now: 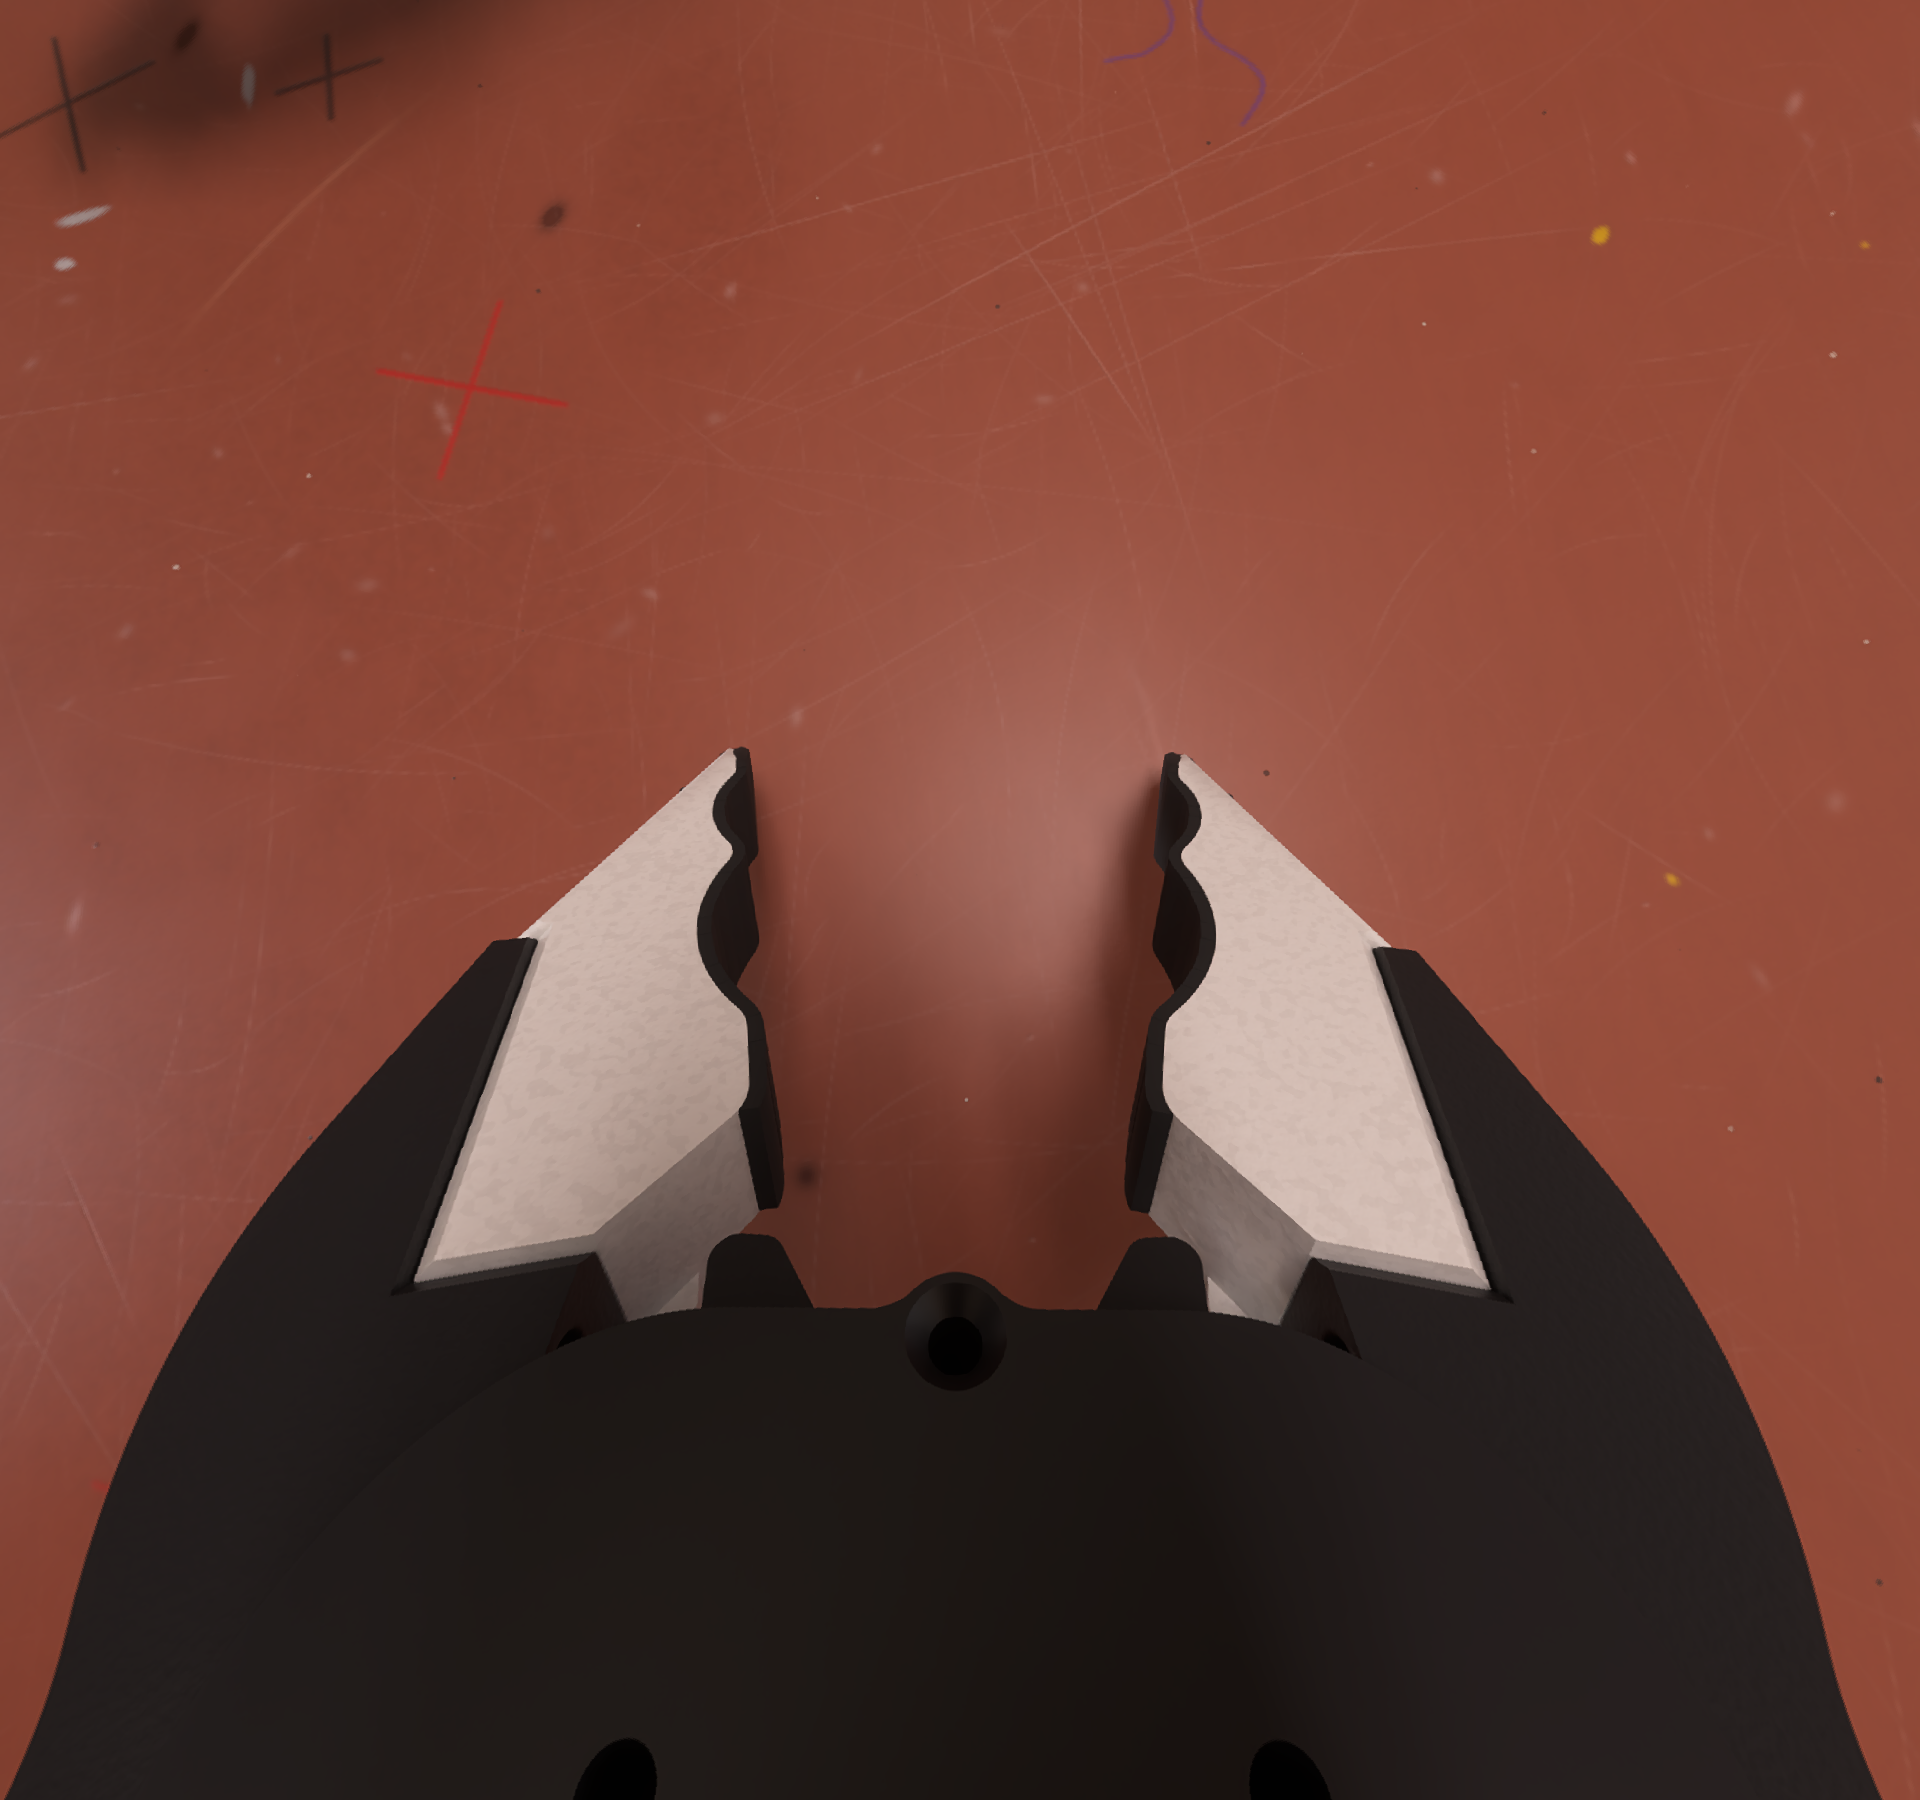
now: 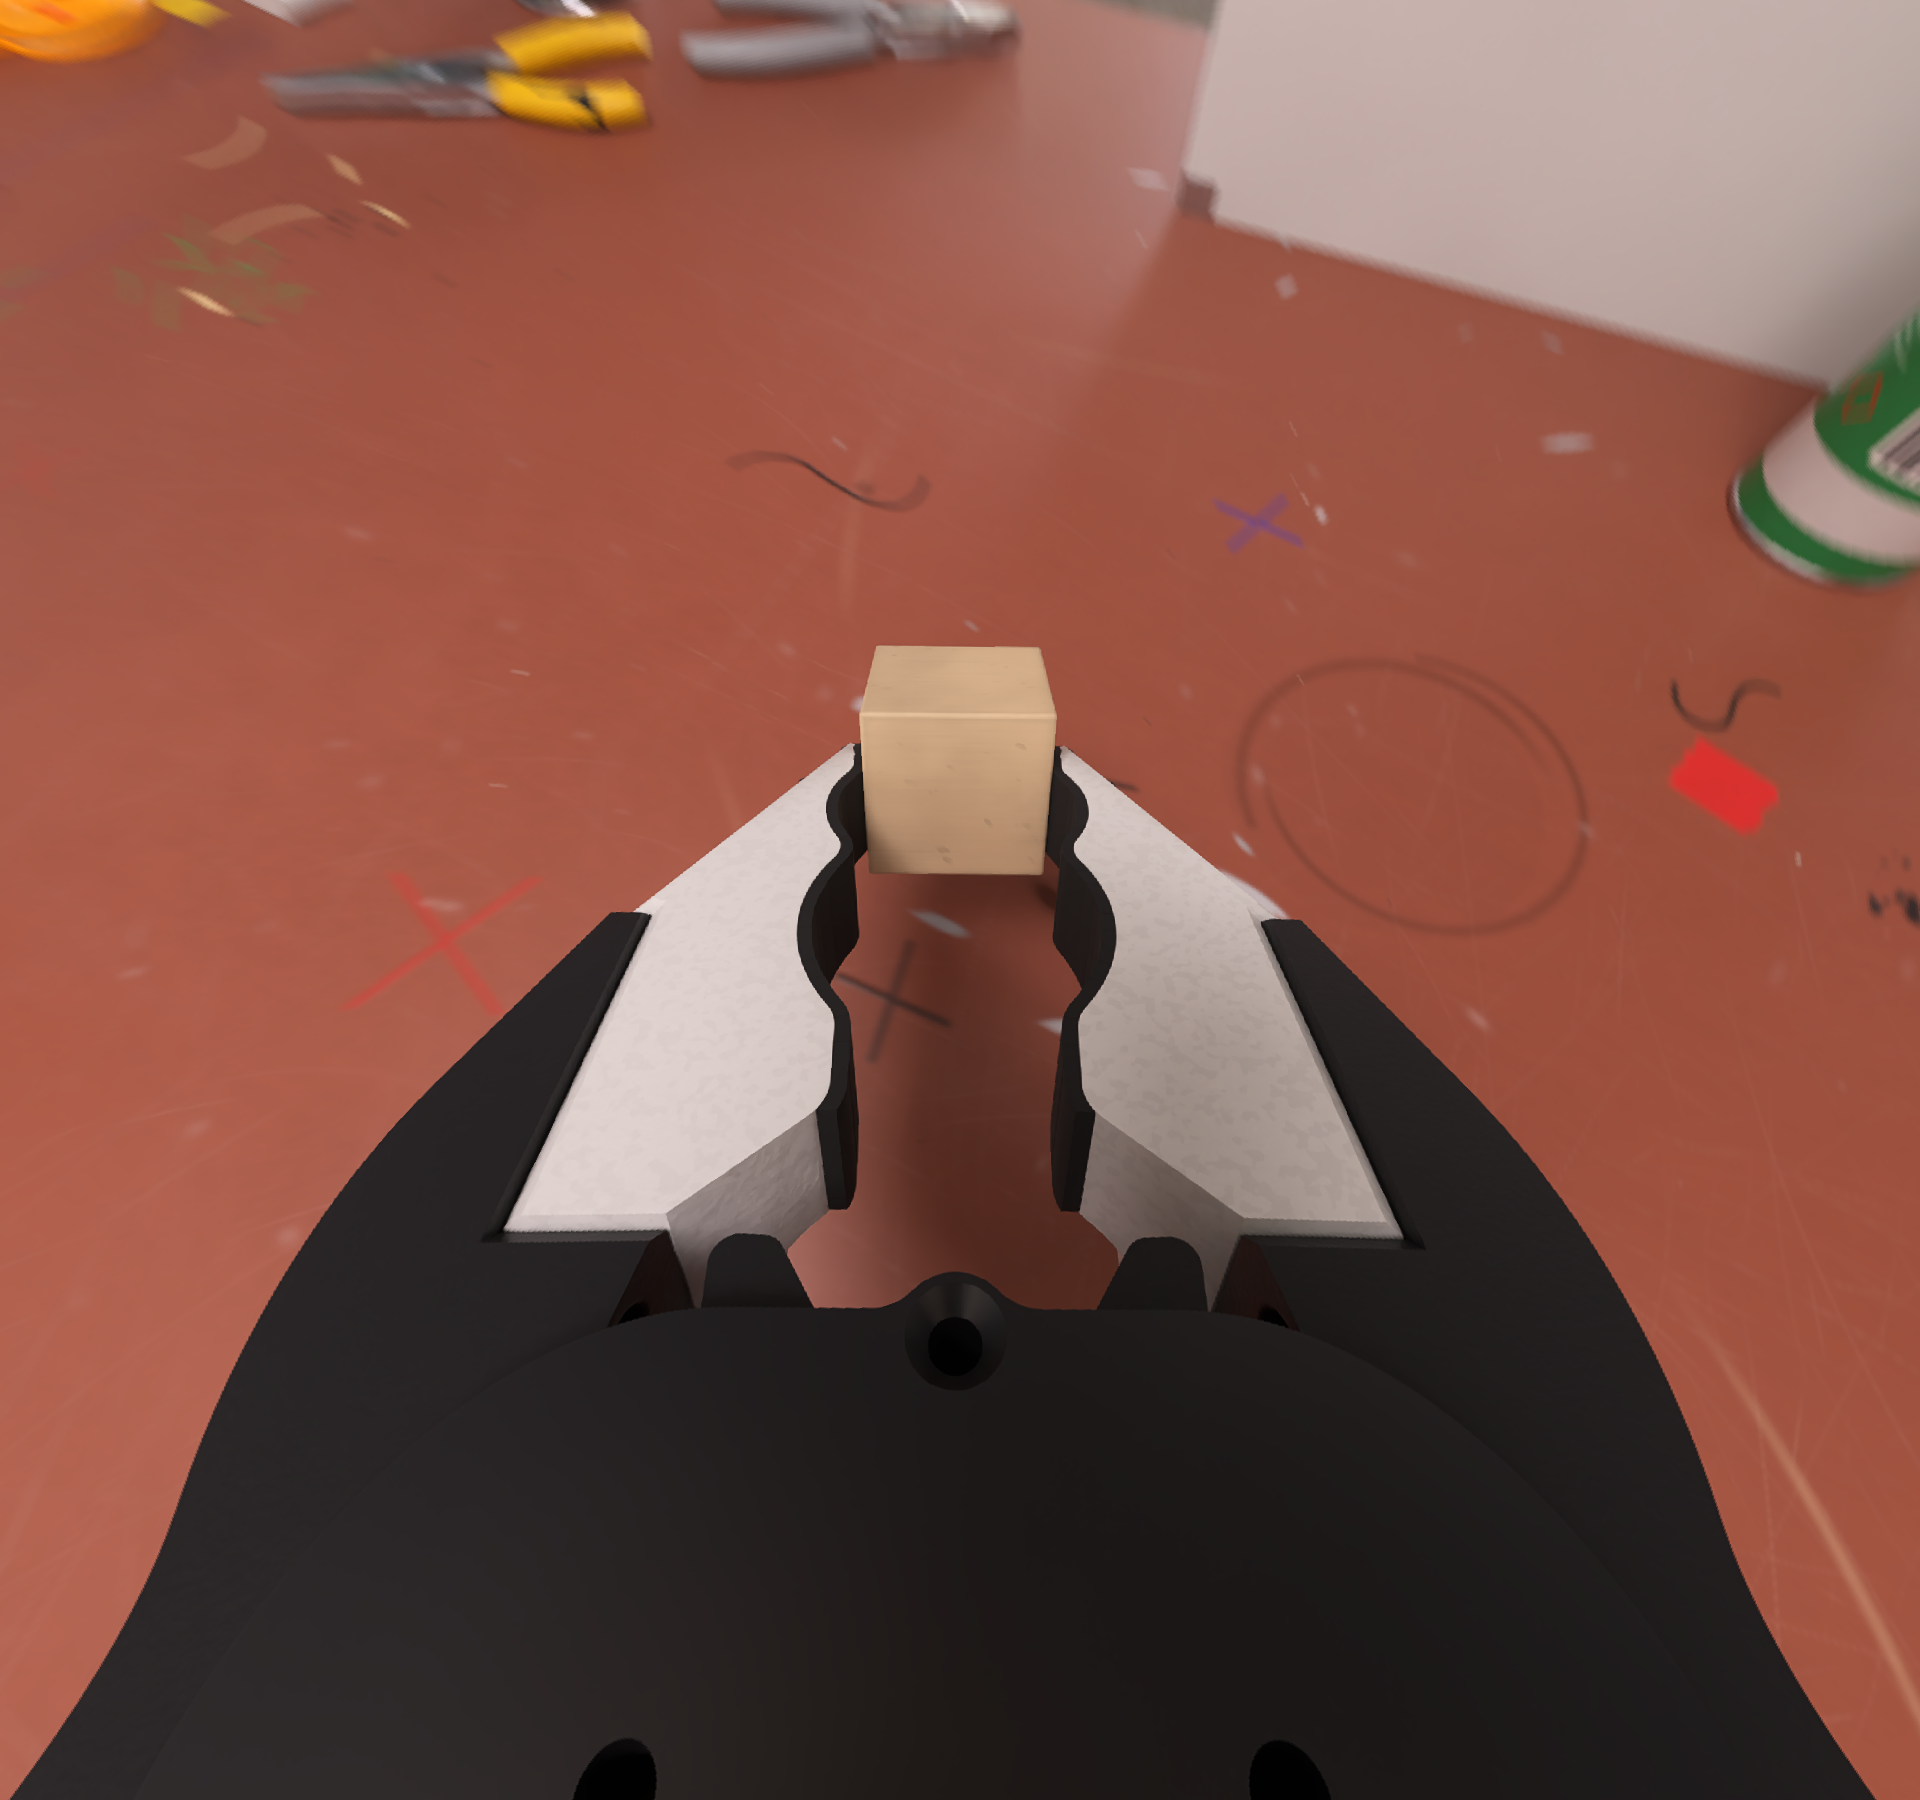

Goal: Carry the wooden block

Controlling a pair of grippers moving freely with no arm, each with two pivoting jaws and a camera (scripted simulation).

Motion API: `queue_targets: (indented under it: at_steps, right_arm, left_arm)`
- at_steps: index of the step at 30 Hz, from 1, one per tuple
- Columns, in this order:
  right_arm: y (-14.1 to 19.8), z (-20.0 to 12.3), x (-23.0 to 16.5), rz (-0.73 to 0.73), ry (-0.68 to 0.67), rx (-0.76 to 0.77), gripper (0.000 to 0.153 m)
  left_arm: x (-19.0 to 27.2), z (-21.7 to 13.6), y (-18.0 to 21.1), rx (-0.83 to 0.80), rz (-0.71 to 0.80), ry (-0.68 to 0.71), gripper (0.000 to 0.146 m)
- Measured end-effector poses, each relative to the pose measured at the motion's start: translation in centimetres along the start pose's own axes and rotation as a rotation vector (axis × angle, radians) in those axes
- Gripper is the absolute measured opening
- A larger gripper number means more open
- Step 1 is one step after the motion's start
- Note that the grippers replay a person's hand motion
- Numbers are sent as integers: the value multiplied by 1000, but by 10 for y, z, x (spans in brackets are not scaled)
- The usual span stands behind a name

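Right gripper (image 2: 956,784): clenched on block (image 2: 956,774) at fingertips, above table (image 2: 623,555).
Left gripper (image 1: 956,763): fingers spread, nothing between, over bare table (image 1: 935,400).
Writing: can (image 2: 1849,493) label at right edge, blurred barcode.

The wooden block (image 2: 956,763) is a small pale-tan cube with smooth faces and a few faint specks. I hold it pinched between the tips of my right gripper (image 2: 956,794), one finger on each side face. It sits upright and square, top face level, raised off the red-brown table (image 2: 623,555), left of the thin drawn circle (image 2: 1413,794).
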State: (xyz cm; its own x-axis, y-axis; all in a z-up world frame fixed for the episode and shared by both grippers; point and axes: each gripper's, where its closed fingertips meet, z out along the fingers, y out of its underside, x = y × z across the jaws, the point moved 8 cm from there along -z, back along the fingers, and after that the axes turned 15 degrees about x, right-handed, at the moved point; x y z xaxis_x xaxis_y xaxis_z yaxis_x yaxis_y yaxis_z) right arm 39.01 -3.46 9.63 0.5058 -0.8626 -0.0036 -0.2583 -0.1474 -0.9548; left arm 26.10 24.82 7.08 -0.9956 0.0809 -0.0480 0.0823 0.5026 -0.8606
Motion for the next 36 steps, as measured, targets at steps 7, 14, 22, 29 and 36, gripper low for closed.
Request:
queue_targets:
  at_steps: [7, 14, 22, 29, 36]
  right_arm:
    - [-34, -37, -69, -210, -160, 108, 33]
    - [-43, -44, -116, -269, -282, 166, 33]
    - [-47, -44, -131, -223, -359, 200, 33]
    - [-44, -43, -129, -214, -355, 197, 33]
    - [-40, -40, -131, -222, -363, 179, 33]
  left_arm:
    - [5, -1, 1, -1, -2, 56, 62]
    - [9, -2, 0, 14, 33, 67, 41]
    - [8, 11, -7, 8, 33, 43, 68]
    - [12, 6, -5, 15, 25, 96, 38]
    - [13, 2, -5, 31, 5, 131, 32]
